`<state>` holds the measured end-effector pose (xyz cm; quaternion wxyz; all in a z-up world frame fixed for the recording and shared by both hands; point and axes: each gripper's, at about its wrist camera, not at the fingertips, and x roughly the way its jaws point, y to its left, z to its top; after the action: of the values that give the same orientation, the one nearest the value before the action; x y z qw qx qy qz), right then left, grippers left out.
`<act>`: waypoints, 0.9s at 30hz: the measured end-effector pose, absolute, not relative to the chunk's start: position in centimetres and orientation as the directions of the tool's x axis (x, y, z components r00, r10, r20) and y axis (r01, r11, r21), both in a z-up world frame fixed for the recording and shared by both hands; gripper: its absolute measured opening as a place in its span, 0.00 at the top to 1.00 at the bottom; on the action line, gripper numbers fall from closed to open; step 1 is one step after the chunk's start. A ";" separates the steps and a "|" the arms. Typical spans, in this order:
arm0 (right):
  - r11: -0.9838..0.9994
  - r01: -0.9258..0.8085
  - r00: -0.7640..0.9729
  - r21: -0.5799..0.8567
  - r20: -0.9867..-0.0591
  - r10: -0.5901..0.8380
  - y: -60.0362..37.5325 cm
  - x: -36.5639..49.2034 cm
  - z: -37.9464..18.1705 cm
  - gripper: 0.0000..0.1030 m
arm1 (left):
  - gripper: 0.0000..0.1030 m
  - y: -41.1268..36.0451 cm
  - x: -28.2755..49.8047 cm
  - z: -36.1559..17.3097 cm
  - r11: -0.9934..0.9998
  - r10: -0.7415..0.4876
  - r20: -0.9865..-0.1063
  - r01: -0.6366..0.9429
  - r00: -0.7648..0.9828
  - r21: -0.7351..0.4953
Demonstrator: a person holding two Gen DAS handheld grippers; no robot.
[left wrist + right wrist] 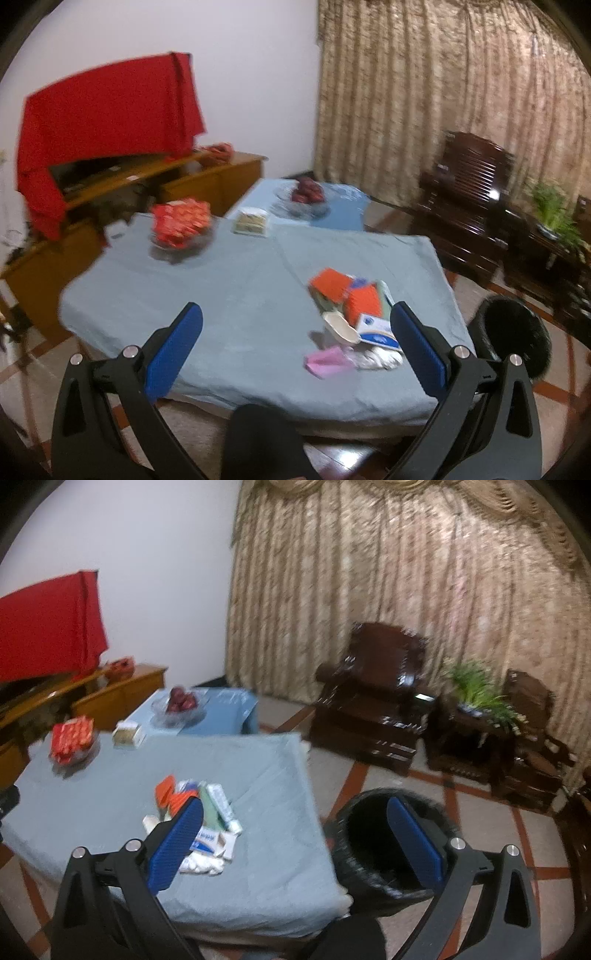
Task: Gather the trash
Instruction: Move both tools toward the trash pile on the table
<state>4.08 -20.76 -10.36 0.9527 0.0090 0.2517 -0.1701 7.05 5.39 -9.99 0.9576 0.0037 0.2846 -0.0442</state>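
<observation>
A heap of trash [354,317] lies on the blue-grey tablecloth [229,295] near the table's right edge: orange packets, a white and blue box, a pink wrapper, crumpled white paper. The right wrist view shows the same heap of trash [203,819] behind its left finger. A black-lined bin [388,845] stands on the floor right of the table; the bin [513,336] also shows in the left wrist view. My left gripper [295,314] hangs open above the table's near edge, left of the heap. My right gripper [295,808] is open, straddling the table corner and the bin.
Two glass bowls, one with red packets [181,225] and one with dark red fruit [306,192], plus a small box [251,221], sit at the far side. A wooden cabinet [147,184] under red cloth stands left. Dark wooden chairs [373,698] and a plant [480,694] stand before the curtain.
</observation>
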 end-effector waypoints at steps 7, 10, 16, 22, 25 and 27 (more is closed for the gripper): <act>0.990 0.137 0.762 -0.020 -0.637 -0.119 -19.4 9.7 -16.5 0.36 | 0.05 4.9 10.4 -14.5 0.988 -0.151 -0.593 0.141 0.791 -0.064; 0.996 0.088 0.734 0.014 -0.677 -0.055 -18.8 11.9 -19.0 0.40 | 0.05 4.6 12.4 -16.6 0.987 -0.158 -0.617 0.134 0.771 -0.085; 0.998 0.021 0.700 0.052 -0.714 0.022 -18.7 14.9 -22.6 0.40 | 0.05 3.3 15.1 -19.7 0.985 -0.168 -0.659 0.147 0.733 -0.089; 0.995 -0.008 0.639 0.097 -0.765 0.080 -19.2 18.0 -26.1 0.53 | 0.05 3.0 17.2 -22.6 0.982 -0.187 -0.691 0.157 0.698 -0.108; 0.993 -0.007 0.631 0.115 -0.770 0.094 -19.4 18.6 -26.9 0.53 | 0.05 2.9 18.2 -23.9 0.984 -0.167 -0.700 0.158 0.695 -0.078; 0.993 -0.002 0.629 0.120 -0.771 0.094 -19.6 19.1 -27.4 0.53 | 0.05 3.0 19.0 -24.7 0.985 -0.166 -0.708 0.155 0.686 -0.081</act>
<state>19.06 -19.55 -27.42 0.9010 0.0537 0.4297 0.0265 19.00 3.01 -24.73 0.9181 -0.0074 0.3865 -0.0874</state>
